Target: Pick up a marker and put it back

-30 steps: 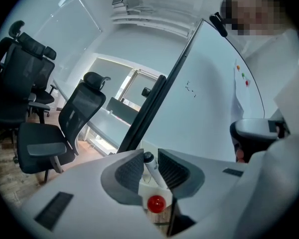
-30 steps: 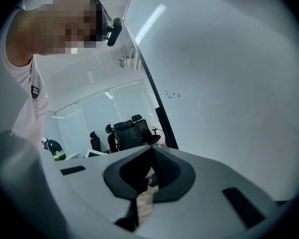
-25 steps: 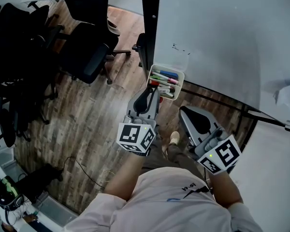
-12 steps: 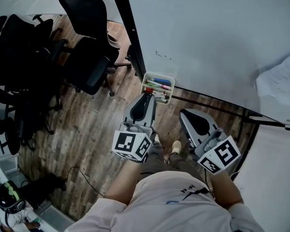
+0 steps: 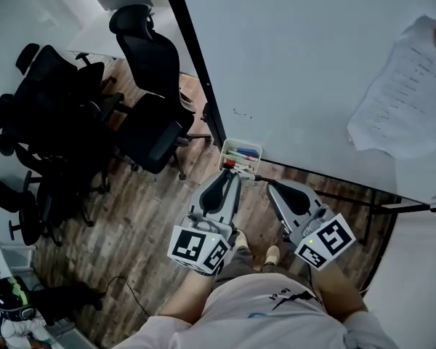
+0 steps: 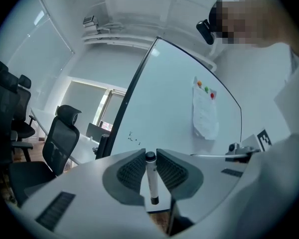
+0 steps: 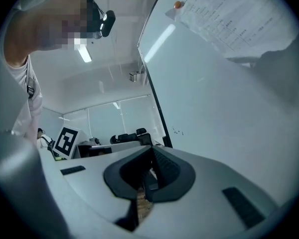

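— What's furthest left?
— Black office chairs [image 5: 149, 126]; then the left gripper [image 6: 150, 156], clamped on a white marker [image 6: 151, 180] (dark end at the jaw tips), just below the marker tray [image 5: 237, 145] on the whiteboard [image 5: 305, 71].
— And the right gripper [image 7: 150, 151]?
— Jaws together, nothing between them.
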### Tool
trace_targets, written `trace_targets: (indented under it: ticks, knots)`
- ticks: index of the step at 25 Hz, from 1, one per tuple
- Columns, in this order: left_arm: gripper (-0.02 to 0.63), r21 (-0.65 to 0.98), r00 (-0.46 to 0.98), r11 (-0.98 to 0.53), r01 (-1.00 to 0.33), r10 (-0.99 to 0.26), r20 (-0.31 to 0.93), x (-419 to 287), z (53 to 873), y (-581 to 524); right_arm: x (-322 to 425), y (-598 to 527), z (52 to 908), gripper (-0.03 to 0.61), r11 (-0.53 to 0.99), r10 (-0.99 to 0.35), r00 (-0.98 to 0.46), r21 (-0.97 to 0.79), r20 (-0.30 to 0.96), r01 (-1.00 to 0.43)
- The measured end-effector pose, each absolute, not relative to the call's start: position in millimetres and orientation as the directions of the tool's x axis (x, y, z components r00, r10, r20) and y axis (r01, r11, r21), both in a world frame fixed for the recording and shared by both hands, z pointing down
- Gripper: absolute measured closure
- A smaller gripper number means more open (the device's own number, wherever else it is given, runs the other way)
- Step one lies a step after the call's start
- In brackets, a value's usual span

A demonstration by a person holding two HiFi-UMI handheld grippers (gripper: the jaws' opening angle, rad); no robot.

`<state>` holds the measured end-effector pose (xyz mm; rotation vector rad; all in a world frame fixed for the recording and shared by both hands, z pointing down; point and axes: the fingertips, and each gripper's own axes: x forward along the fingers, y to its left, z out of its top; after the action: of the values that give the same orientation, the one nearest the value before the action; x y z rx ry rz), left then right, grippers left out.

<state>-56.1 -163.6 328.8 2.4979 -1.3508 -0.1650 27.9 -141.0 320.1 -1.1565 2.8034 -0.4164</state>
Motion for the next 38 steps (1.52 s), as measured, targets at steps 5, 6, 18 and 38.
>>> trace_targets:
  ticks: [5, 6, 18, 38]
  knots:
    - [0.538, 0.297, 0.559, -0.530, -0.795, -0.829, 0.018, -50, 310, -142, 30, -131, 301, 0.565, 0.700, -0.693, -0.721, -0.252, -0.011, -0.668]
    - [0.538, 0.297, 0.557, -0.529, -0.795, -0.831, 0.010, -50, 306, -138, 31, -129, 296, 0.565, 0.702, -0.693, -0.721, -0.248, -0.018, -0.668]
    - [0.540, 0.265, 0.567, -0.557, -0.787, -0.823, -0.047, -38, 273, -108, 33, -108, 265, 0.565, 0.729, -0.675, -0.735, -0.207, -0.063, -0.652]
    - [0.540, 0.235, 0.504, -0.493, -0.838, -0.863, -0.012, -61, 292, -124, 25, -113, 277, 0.565, 0.715, -0.684, -0.729, -0.220, -0.028, -0.663]
